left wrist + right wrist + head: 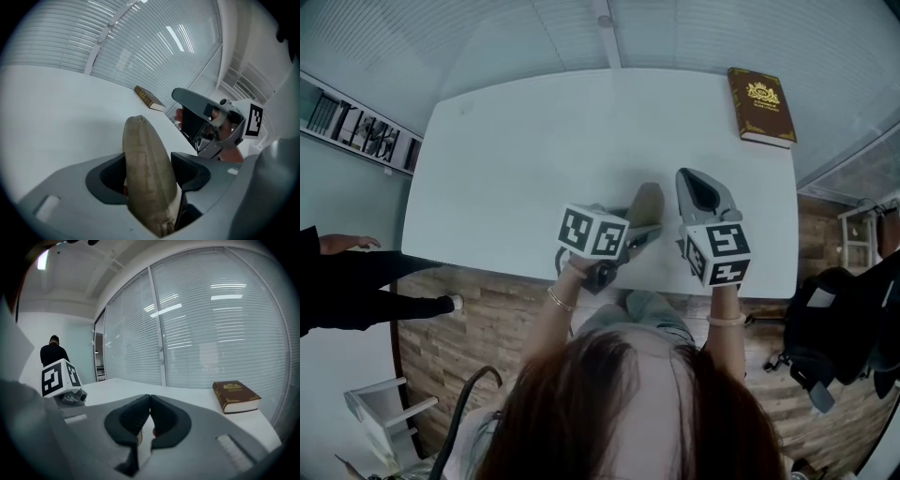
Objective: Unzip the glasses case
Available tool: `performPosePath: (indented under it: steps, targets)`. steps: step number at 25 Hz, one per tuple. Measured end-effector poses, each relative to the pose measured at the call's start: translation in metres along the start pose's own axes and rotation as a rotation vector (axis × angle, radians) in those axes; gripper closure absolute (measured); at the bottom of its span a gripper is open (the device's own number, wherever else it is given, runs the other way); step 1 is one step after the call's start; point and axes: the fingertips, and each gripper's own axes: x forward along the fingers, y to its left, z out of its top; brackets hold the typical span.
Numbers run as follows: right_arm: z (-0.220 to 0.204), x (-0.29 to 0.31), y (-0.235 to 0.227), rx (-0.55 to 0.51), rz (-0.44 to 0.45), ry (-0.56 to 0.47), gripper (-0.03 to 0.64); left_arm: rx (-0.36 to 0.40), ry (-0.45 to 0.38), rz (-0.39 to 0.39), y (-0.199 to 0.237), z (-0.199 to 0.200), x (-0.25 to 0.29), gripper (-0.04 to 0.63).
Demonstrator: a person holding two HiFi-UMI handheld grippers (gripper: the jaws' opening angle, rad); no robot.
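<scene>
A beige glasses case [646, 203] stands on its long edge on the white table [525, 141], close to the near edge. My left gripper [636, 234] comes at it from the near left and is shut on the glasses case [140, 136], which fills the gap between both pads [187, 171]. In the left gripper view only the case's upper end shows; no zip pull is visible. My right gripper [694, 180] is just to the right of the case, jaws shut and empty [150, 399]. The left gripper view shows it as the right gripper [201, 115], held off the case's right side.
A brown book [761, 105] lies at the table's far right corner, also seen as the book [234, 396]. A person in black [356, 281] stands left of the table. A black bag [834, 328] sits to the right, a white chair [384, 403] at lower left. Blinds cover the window wall behind.
</scene>
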Motion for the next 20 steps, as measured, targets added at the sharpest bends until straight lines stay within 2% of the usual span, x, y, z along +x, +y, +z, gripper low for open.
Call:
performPosePath:
  steps: [6, 11, 20]
  targets:
    - [0.010, 0.006, 0.024, 0.020, 0.137, -0.034, 0.614, 0.046, -0.053, -0.009, 0.006, 0.010, -0.029, 0.298]
    - [0.021, 0.014, 0.048, 0.027, 0.243, -0.056, 0.614, 0.132, -0.078, 0.017, 0.017, 0.025, -0.058, 0.298]
    - [0.043, 0.036, 0.080, 0.043, 0.349, -0.082, 0.574, 0.281, -0.141, -0.052, 0.033, 0.055, -0.111, 0.298]
